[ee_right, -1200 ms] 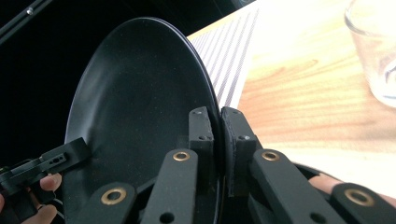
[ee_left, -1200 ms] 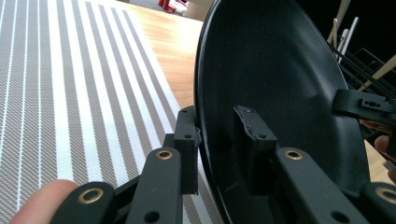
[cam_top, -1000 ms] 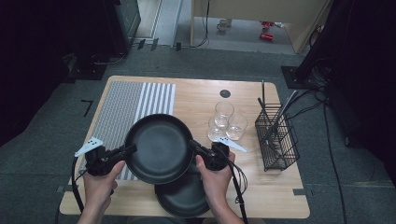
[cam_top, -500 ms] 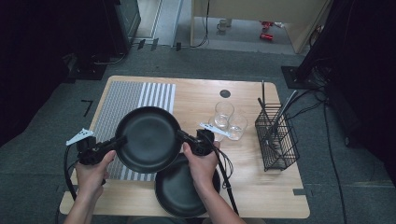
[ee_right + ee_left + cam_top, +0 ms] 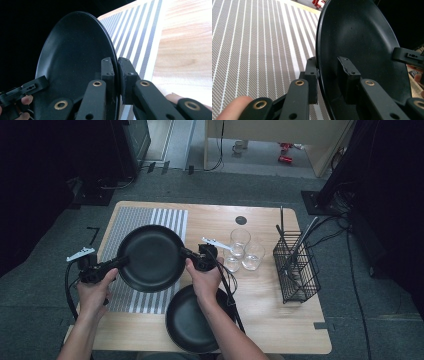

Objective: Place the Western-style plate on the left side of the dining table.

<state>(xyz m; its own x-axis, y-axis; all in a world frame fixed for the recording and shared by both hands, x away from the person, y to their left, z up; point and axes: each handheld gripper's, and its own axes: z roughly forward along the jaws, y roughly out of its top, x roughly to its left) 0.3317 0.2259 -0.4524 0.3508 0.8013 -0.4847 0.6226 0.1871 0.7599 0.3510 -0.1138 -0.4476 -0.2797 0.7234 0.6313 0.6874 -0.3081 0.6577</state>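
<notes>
Black plate [image 5: 150,257] held up off the table [image 5: 280,310], left of centre in the high view, over the grey-and-white striped mat [image 5: 130,222]. Looks roughly level, rim gripped on two opposite sides.

Left gripper [image 5: 119,262] at middle left of the high view, hand behind it, cable looping down toward the lower-left corner. Left gripper view: jaws straddle the plate's rim [image 5: 319,75], one pad under on the mat side, other pad [image 5: 347,72] on the inner face. Rim pinched between them. Gap betw. pads looks wider than the rim, but that's the raised lip; contact reads firm.

Right gripper [image 5: 189,256] at frame centre in the high view, on the plate's right edge. Right gripper view: pads [image 5: 107,68] nearly pressed together w/ just the thin plate edge [image 5: 116,67] between. Pinching the plate. Left gripper also seen at the lower left of that view, on the far rim.

Second black plate [image 5: 187,317] lies flat on the table at lower centre of the high view, partly under the right forearm. Apart from the held one.

Right of centre: three clear glasses [image 5: 240,240] clustered, touching or nearly so. Further right, black wire basket [image 5: 295,265] w/ a couple of long utensils sticking up out of it; can't tell what kind. Small dark round mark [image 5: 241,220] on the table above the glasses.
</notes>
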